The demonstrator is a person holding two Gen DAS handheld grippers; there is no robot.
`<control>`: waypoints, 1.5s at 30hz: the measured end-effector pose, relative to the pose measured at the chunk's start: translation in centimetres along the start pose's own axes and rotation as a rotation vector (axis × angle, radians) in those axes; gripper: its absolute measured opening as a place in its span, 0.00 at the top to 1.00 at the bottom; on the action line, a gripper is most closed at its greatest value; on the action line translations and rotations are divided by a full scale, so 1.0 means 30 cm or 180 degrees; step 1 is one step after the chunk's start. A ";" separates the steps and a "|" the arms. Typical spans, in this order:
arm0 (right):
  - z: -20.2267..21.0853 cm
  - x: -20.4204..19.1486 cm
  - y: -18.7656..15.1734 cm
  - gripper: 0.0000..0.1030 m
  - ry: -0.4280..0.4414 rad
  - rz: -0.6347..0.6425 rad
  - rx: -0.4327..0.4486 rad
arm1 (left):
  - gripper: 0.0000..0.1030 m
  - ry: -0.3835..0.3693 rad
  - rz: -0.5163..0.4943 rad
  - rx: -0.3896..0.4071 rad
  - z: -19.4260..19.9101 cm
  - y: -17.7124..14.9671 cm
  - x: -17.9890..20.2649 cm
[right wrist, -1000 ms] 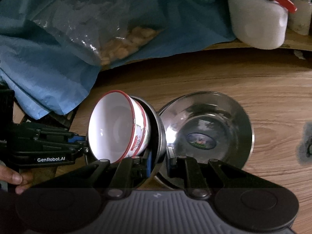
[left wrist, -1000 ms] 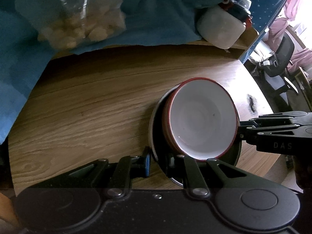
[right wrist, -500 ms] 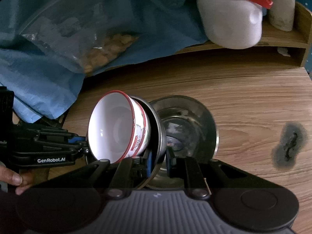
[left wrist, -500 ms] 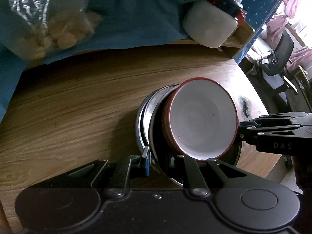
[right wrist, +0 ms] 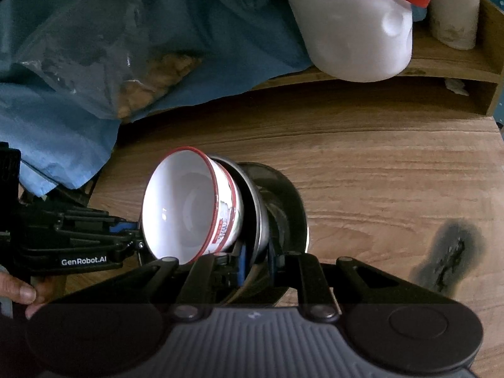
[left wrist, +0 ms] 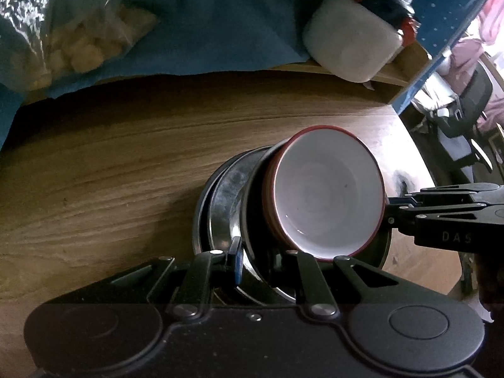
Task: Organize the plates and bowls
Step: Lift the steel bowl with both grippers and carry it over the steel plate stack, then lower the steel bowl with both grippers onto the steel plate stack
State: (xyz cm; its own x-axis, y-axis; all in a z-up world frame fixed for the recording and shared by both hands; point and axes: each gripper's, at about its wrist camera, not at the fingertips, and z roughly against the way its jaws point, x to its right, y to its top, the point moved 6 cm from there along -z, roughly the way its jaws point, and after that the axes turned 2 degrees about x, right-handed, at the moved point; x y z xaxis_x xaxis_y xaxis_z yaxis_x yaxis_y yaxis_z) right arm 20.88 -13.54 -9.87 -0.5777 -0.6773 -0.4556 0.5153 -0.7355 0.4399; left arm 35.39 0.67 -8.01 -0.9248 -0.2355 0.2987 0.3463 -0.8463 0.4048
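Observation:
A white bowl with a red rim sits in a steel plate, both tilted. My left gripper is shut on the steel plate's near rim; it shows in the right wrist view at the left. My right gripper is shut on the plate's opposite rim; it shows in the left wrist view at the right. A second steel plate lies on the wooden table just under the held one.
A blue cloth with a clear bag of snacks hangs at the back. A white plastic jug with a red cap stands on a low wooden shelf. A dark burn mark is on the table to the right.
Both grippers have carried the plate and bowl over the second steel plate on the table, which now lies almost wholly beneath them.

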 end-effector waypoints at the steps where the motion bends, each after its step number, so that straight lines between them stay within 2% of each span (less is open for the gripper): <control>1: -0.002 0.005 0.003 0.84 0.0011 0.0016 -0.0019 | 0.86 0.0015 0.0024 -0.0002 -0.005 0.000 0.001; 17: -0.061 0.037 0.026 0.83 0.0174 0.0237 -0.0283 | 0.86 0.0260 0.0341 -0.0056 -0.050 -0.028 0.007; 37: -0.099 0.026 0.017 0.82 0.0400 0.0260 -0.0364 | 0.87 0.0484 0.0437 -0.0025 -0.015 -0.036 -0.031; 45: -0.102 0.017 0.013 0.82 0.0411 0.0314 -0.0356 | 0.87 0.0567 0.0511 0.0036 -0.008 -0.043 -0.030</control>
State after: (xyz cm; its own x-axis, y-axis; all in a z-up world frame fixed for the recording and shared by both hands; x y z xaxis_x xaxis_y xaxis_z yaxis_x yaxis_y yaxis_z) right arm 22.73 -14.22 -12.29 -0.4385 -0.7378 -0.5132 0.6367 -0.6580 0.4020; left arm 35.72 1.86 -9.01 -0.8706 -0.4480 0.2033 0.4919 -0.7861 0.3744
